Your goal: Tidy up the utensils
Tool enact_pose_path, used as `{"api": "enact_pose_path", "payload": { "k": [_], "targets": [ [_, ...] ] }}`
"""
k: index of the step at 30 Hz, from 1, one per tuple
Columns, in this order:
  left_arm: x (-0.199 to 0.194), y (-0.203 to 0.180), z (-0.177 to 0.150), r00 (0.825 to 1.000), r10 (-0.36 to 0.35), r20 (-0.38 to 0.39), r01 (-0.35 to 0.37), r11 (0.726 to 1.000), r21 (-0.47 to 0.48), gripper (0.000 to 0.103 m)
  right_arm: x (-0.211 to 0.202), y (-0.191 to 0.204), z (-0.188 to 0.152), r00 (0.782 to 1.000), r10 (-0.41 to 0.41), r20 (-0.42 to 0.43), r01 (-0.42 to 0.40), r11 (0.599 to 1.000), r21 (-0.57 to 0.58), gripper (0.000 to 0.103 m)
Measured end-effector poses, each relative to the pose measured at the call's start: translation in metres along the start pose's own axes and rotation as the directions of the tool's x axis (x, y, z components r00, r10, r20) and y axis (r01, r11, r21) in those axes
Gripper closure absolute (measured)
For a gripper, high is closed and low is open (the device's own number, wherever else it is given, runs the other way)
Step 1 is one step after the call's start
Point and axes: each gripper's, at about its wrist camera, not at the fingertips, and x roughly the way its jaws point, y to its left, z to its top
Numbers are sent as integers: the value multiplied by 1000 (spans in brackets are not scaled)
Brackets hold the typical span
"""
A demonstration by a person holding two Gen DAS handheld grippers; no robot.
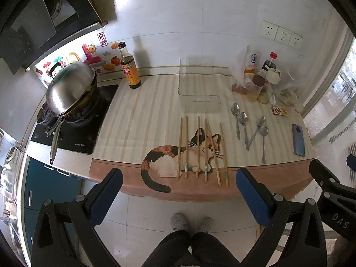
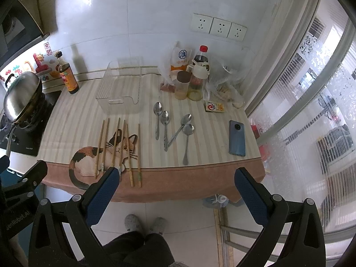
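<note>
Several wooden chopsticks (image 1: 198, 149) (image 2: 120, 146) lie side by side across the cat picture on the striped tablecloth. To their right lie several metal spoons (image 1: 244, 129) (image 2: 165, 129), two of them crossing. Behind them stands a clear plastic bin (image 1: 198, 84) (image 2: 121, 89) with nothing in it. My left gripper (image 1: 179, 175) hangs open in front of the table edge, below the chopsticks. My right gripper (image 2: 178, 175) is open too, held off the table's front edge below the spoons. Nothing is between either pair of fingers.
A lidded wok (image 1: 71, 89) sits on the black stove at left, with a dark sauce bottle (image 1: 130, 66) beside it. Bottles, a jar and bags (image 2: 193, 77) crowd the back right. A blue phone (image 2: 237, 138) and a small card (image 2: 214, 106) lie at right. A person's slippers (image 1: 191, 222) show below.
</note>
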Motion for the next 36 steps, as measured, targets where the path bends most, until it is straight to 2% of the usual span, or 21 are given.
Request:
{"api": "enact_pose_path", "payload": {
  "k": [36],
  "targets": [
    [-6, 1, 6, 1000, -7, 21, 7, 1000, -2, 0, -10, 0, 4, 1000, 7, 22, -7, 1000, -2, 0]
  ]
}}
